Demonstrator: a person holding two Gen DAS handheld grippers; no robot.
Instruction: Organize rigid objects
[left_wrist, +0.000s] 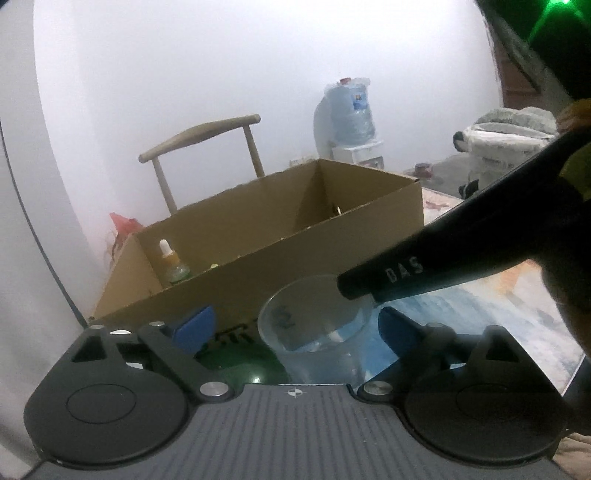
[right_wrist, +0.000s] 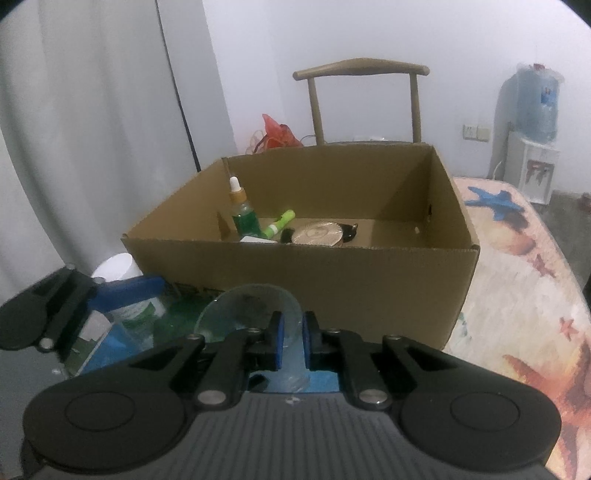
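Two grippers: right gripper (right_wrist: 291, 341) pinches the clear plastic cup (right_wrist: 251, 314) by its rim wall; left gripper (left_wrist: 295, 325) gapes wide around it, holding nothing. Cup looks light, thin, slippery; likely deforms, so grip gently near the rim before the brown cardboard box (right_wrist: 295, 273).

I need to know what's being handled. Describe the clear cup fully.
The clear cup is a see-through plastic tumbler with faint dark markings on its wall, standing upright and seemingly empty, just before the cardboard box. The right gripper pinches its near rim; the left gripper straddles it, open.
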